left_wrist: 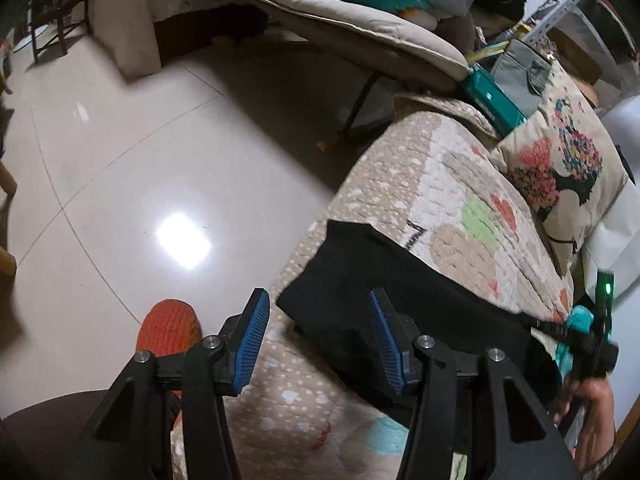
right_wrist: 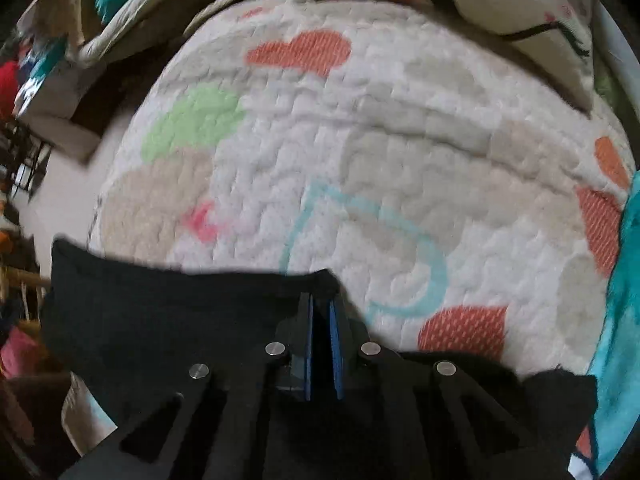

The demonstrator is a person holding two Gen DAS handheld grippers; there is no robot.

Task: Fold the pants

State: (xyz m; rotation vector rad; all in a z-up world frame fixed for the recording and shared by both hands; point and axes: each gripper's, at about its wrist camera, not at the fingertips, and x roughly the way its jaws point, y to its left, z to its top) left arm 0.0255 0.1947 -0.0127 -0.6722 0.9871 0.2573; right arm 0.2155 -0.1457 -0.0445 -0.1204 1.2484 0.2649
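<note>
The black pants lie on the quilted sofa cover, draped along its front edge, a dark band running from about 9 o'clock to 3 o'clock across the lower half of the right wrist view, with the patterned seat bare beyond them toward 12 o'clock. The right gripper has its jaws pressed nearly together on the top edge of the pants, where the cloth peaks up at the fingertips; that raised point suggests the fabric is pinched so one edge can be carried over for a fold. The left gripper has its jaws spread wide, the blue pads well apart, with nothing between them; it hovers just at the left end of the pants, the corner of the cloth at about 12 o'clock from it, probably placed there to take the other end so both ends travel together and the fold stays square. A floral cushion leans at the back of the seat around 2 o'clock, well apart from the pants, so the seat beyond them offers room to lay the fold. An orange slipper rests on the tiled floor at 9 o'clock of the left gripper. The fold looks barely begun, judging by the long strip of cloth
</note>
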